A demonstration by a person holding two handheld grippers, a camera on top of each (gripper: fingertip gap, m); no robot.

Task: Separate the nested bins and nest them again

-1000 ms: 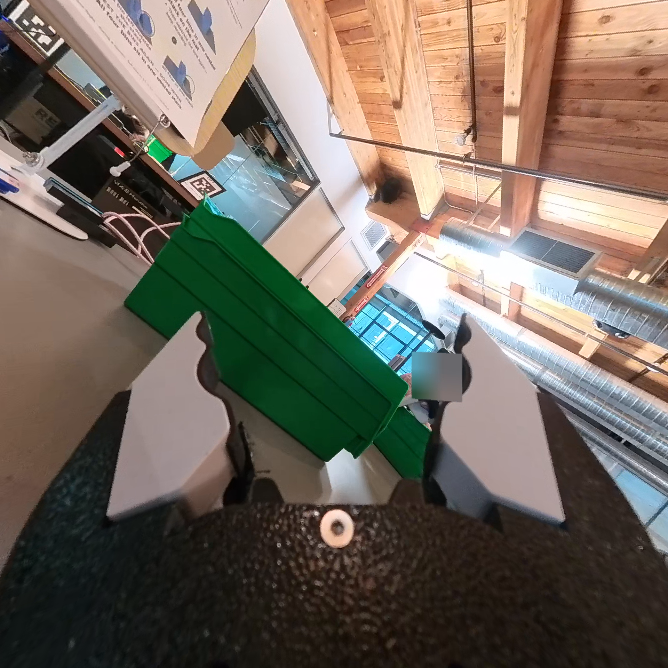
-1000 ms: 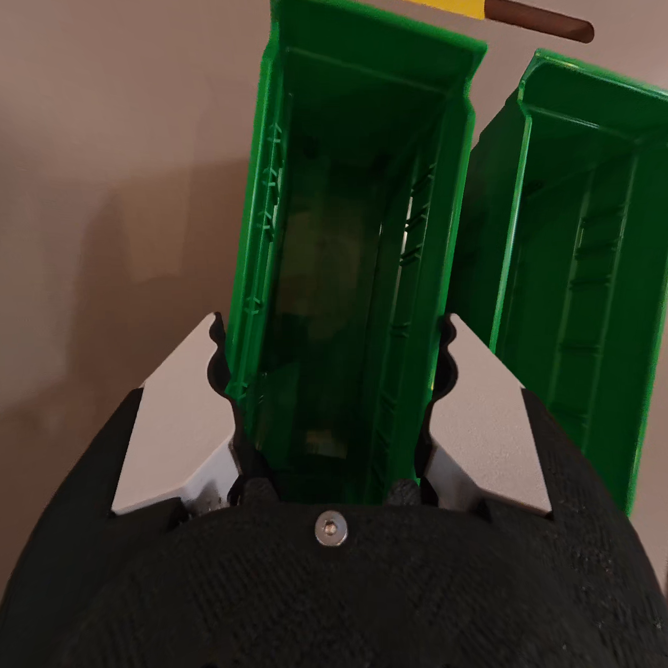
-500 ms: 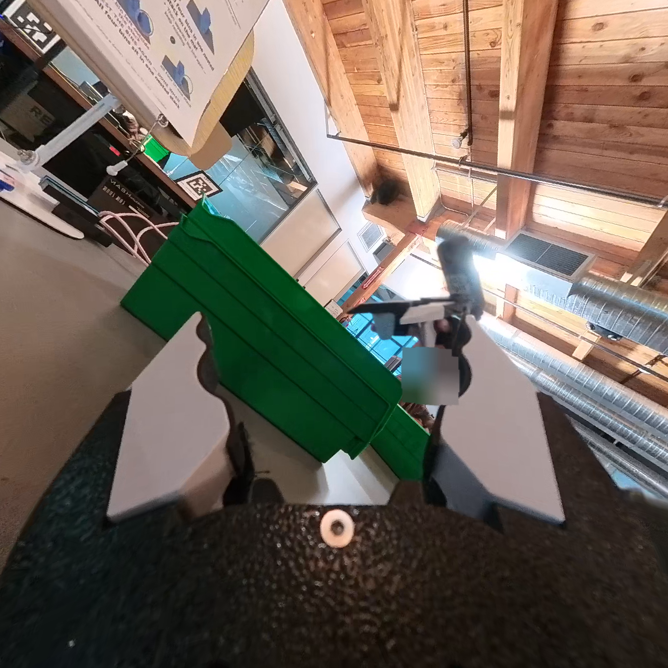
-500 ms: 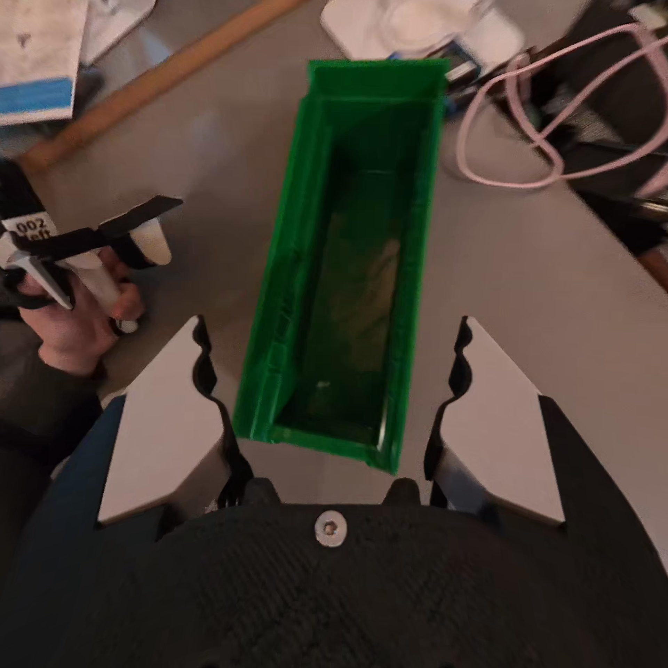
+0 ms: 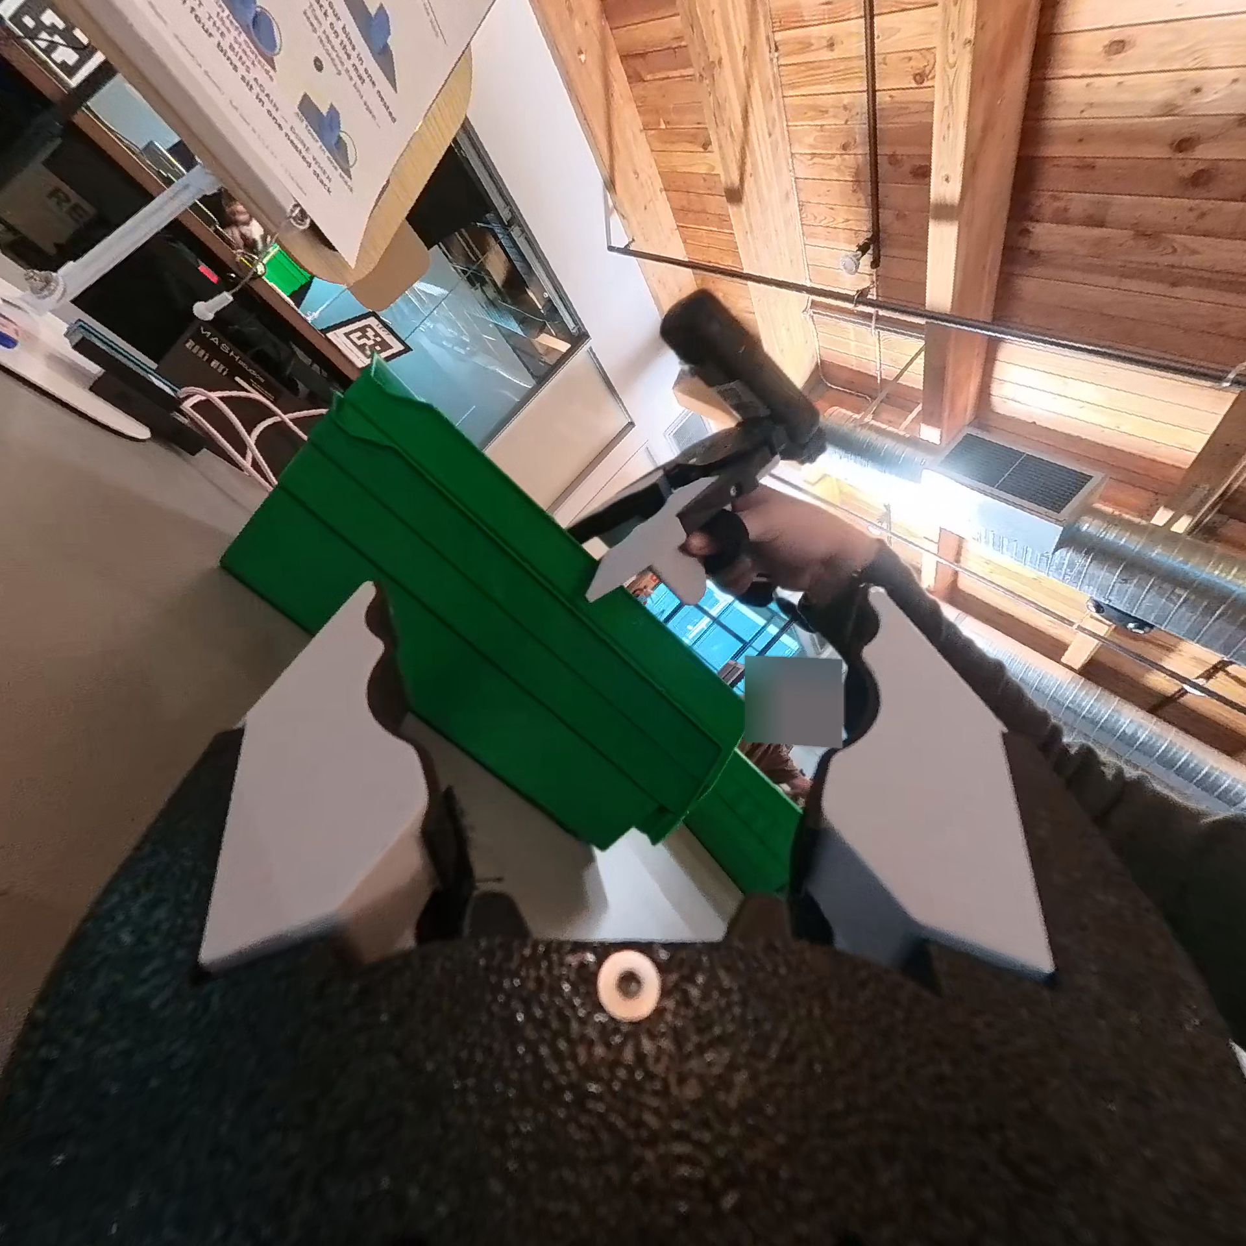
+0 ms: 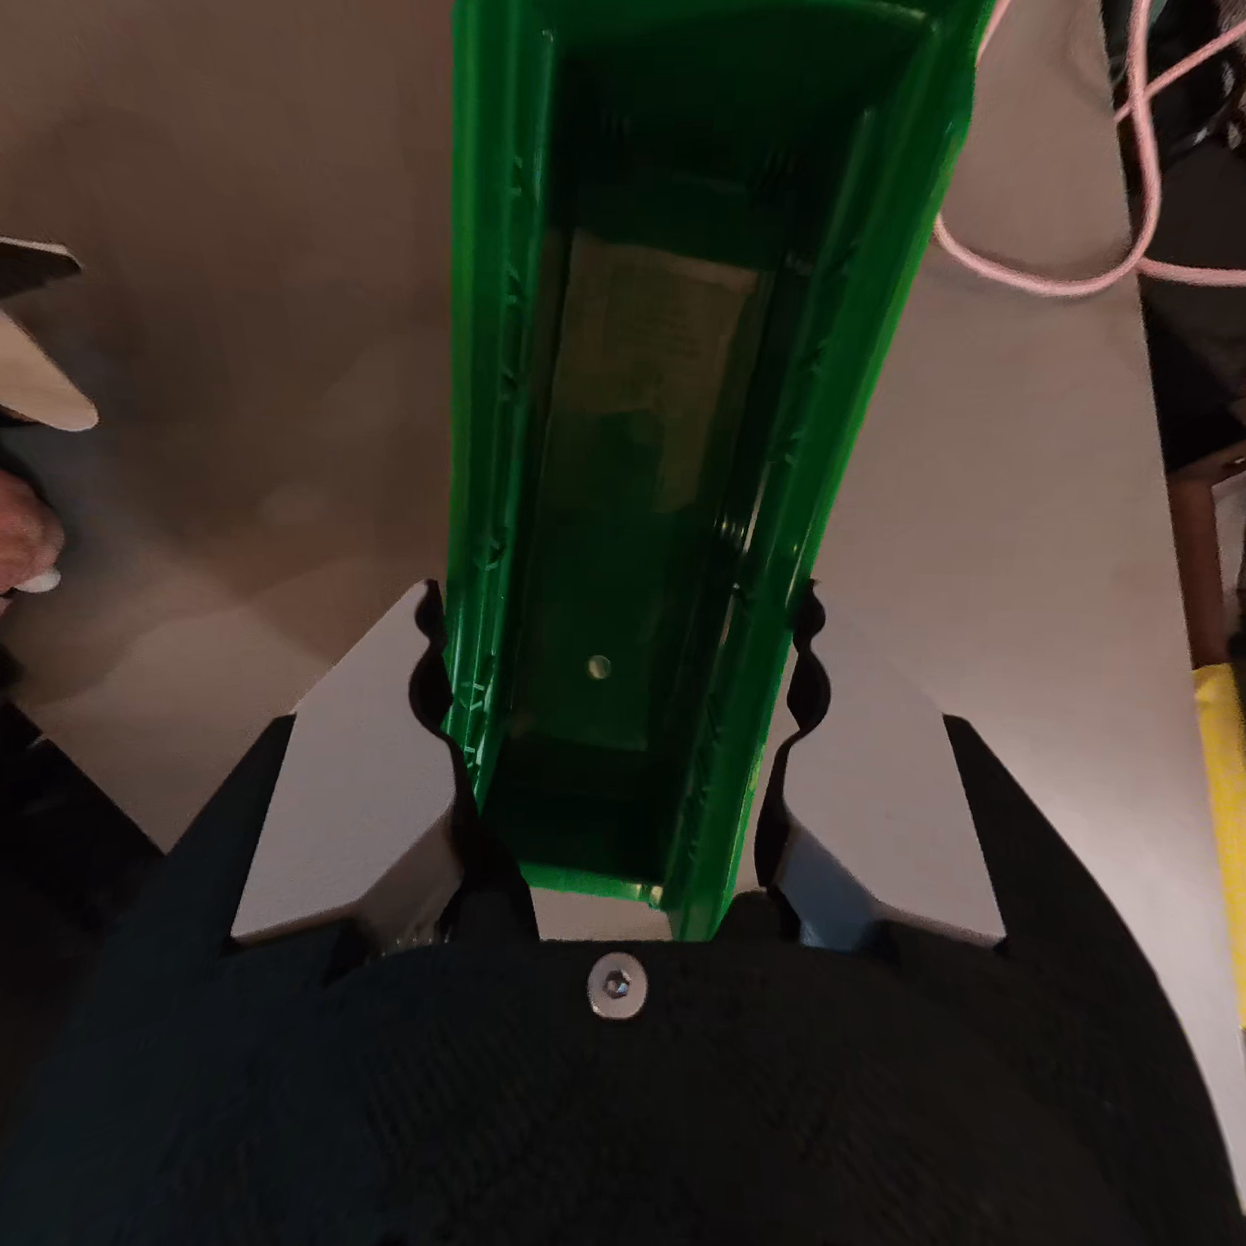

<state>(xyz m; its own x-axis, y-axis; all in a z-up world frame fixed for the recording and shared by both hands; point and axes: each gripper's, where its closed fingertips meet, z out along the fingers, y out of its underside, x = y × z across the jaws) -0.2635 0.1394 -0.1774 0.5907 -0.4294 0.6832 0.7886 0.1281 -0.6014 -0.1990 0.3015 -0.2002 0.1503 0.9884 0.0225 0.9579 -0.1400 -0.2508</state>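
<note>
A stack of nested green bins (image 5: 485, 607) stands on the grey table (image 5: 101, 640), just ahead of my left gripper (image 5: 624, 607), which is open and empty, low by the table. A second green bin (image 5: 748, 829) shows behind the stack. My right gripper (image 6: 620, 593) looks straight down into the top green bin (image 6: 674, 404) and straddles its near end, with both pads against the outer side walls. It also shows in the left wrist view (image 5: 640, 553), held by a hand over the stack's rim.
A pink cable (image 6: 1146, 270) loops on the table right of the bin, and a yellow strip (image 6: 1220, 809) lies at the right edge. A white printed board (image 5: 303, 101) on a stand, black boxes (image 5: 222, 357) and a white base (image 5: 67, 384) stand behind the stack.
My right gripper has come down over the bin from higher up, and its jaws have narrowed onto the side walls. It has entered the left wrist view. My left gripper has barely moved.
</note>
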